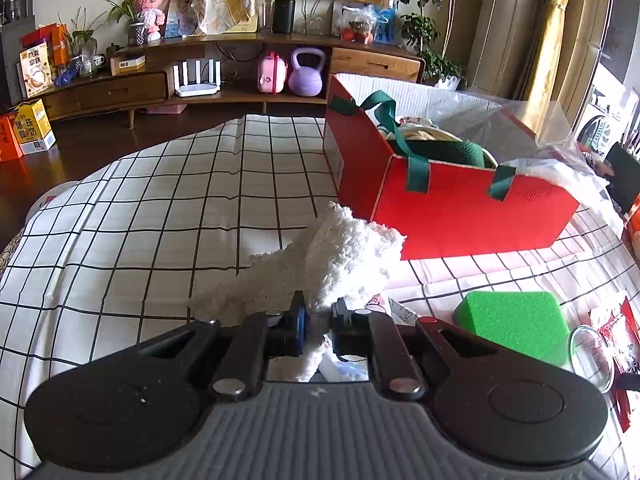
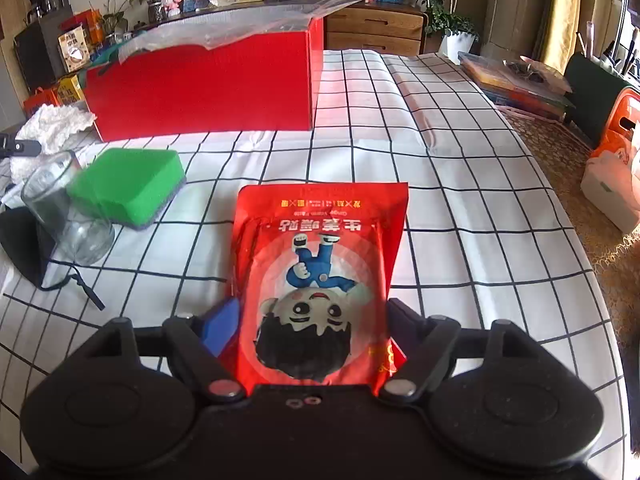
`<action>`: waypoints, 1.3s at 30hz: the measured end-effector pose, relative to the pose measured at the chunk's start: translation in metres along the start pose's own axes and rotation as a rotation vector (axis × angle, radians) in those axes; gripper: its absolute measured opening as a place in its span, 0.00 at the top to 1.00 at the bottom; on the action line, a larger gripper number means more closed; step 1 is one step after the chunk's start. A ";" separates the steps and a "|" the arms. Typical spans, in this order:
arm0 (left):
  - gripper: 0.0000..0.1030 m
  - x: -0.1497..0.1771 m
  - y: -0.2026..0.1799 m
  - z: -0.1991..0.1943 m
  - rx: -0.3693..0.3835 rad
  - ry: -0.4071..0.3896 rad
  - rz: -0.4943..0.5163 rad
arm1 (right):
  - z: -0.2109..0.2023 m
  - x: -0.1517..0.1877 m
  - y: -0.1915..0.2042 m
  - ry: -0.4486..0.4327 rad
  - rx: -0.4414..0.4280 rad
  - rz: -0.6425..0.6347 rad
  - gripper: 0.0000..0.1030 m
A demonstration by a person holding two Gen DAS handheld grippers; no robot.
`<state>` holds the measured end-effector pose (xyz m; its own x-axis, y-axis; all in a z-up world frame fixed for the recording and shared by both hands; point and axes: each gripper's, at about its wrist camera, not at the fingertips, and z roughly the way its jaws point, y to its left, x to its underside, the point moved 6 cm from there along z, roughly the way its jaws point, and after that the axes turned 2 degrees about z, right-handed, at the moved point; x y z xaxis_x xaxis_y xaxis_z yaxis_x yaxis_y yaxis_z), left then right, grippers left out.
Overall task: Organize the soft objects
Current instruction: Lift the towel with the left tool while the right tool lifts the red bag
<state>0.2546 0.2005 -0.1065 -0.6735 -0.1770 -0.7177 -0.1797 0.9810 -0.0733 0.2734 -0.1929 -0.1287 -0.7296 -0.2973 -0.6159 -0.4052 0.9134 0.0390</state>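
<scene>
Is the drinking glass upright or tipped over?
Tipped over: the drinking glass lies on its side on the checked cloth, beside the green sponge.

Both cameras sit low over the checked tablecloth [image 1: 160, 208], looking forward along their fingers toward the far sideboard [image 1: 240, 60]. Both views share the red box [image 1: 460, 216], the green sponge [image 2: 128, 188] and the glass [image 2: 64, 216] nearby.

Wooden sideboard [image 1: 248, 76] against pale wall, dark floor [image 1: 92, 140], yellow curtains [image 1: 560, 32]
</scene>
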 end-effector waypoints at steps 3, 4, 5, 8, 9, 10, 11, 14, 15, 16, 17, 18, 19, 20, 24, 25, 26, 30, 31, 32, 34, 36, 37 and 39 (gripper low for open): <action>0.89 -0.002 -0.001 -0.004 0.005 -0.008 -0.006 | -0.009 -0.005 0.000 -0.022 -0.006 0.003 0.23; 0.89 -0.003 -0.001 -0.006 0.005 -0.012 -0.008 | -0.013 -0.008 -0.001 -0.031 -0.008 0.006 0.23; 0.89 -0.004 -0.001 -0.008 0.006 -0.017 -0.011 | -0.017 -0.011 -0.001 -0.040 -0.010 0.010 0.24; 0.89 -0.009 0.000 -0.015 0.011 -0.034 -0.023 | -0.028 -0.020 -0.003 -0.060 -0.018 0.021 0.24; 0.89 -0.011 -0.001 -0.018 0.013 -0.040 -0.025 | -0.032 -0.023 -0.002 -0.067 -0.021 0.020 0.24; 0.89 -0.013 -0.001 -0.021 0.015 -0.045 -0.028 | -0.036 -0.027 -0.002 -0.075 -0.027 0.019 0.24; 0.89 -0.015 -0.002 -0.025 0.017 -0.048 -0.032 | -0.041 -0.031 -0.002 -0.082 -0.032 0.018 0.24; 0.89 -0.024 -0.006 -0.039 0.029 -0.067 -0.035 | -0.055 -0.044 -0.001 -0.106 -0.028 0.020 0.73; 0.89 -0.027 -0.007 -0.045 0.032 -0.073 -0.034 | -0.057 -0.048 -0.003 -0.096 -0.021 0.033 0.95; 0.89 -0.031 -0.010 -0.050 0.036 -0.080 -0.034 | -0.059 -0.053 -0.006 -0.082 -0.070 0.076 0.95; 0.89 -0.035 -0.012 -0.056 0.041 -0.089 -0.033 | -0.061 -0.057 -0.007 -0.082 -0.086 0.099 0.95; 0.89 -0.039 -0.014 -0.062 0.048 -0.100 -0.032 | -0.062 -0.061 -0.006 -0.090 -0.075 0.080 0.95; 0.89 -0.044 -0.017 -0.067 0.058 -0.111 -0.029 | -0.060 -0.063 -0.005 -0.090 -0.049 0.052 0.96; 0.89 -0.047 -0.021 -0.073 0.066 -0.121 -0.023 | -0.058 -0.063 -0.006 -0.081 -0.041 0.048 0.99; 0.89 -0.055 -0.035 -0.084 0.097 -0.146 -0.005 | -0.050 -0.056 0.005 -0.029 -0.093 0.006 0.88; 0.89 -0.056 -0.038 -0.085 0.102 -0.148 -0.001 | -0.048 -0.053 0.007 -0.029 -0.106 0.013 0.79; 0.89 -0.055 -0.040 -0.085 0.107 -0.147 0.003 | -0.045 -0.051 0.009 -0.023 -0.108 0.018 0.71; 0.89 -0.053 -0.043 -0.082 0.120 -0.139 -0.001 | -0.024 -0.040 0.022 0.019 -0.107 -0.006 0.26; 0.89 -0.053 -0.044 -0.082 0.120 -0.138 0.000 | -0.019 -0.037 0.025 0.017 -0.098 -0.009 0.20; 0.89 -0.052 -0.045 -0.081 0.120 -0.139 0.002 | -0.013 -0.035 0.028 0.031 -0.092 -0.009 0.17; 0.89 -0.050 -0.045 -0.080 0.127 -0.137 0.005 | 0.000 -0.031 0.032 0.071 -0.088 0.032 0.14; 0.89 -0.049 -0.047 -0.079 0.132 -0.135 0.010 | 0.012 -0.030 0.036 0.095 -0.073 0.066 0.10; 0.89 -0.048 -0.047 -0.079 0.134 -0.133 0.012 | 0.017 -0.030 0.038 0.100 -0.062 0.078 0.09; 0.89 -0.048 -0.047 -0.077 0.138 -0.132 0.014 | 0.024 -0.032 0.041 0.105 -0.040 0.099 0.05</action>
<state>0.2399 0.1563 -0.0152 -0.5736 -0.1597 -0.8034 -0.0646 0.9866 -0.1500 0.2934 -0.1393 -0.1266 -0.8199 -0.2356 -0.5218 -0.3482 0.9287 0.1279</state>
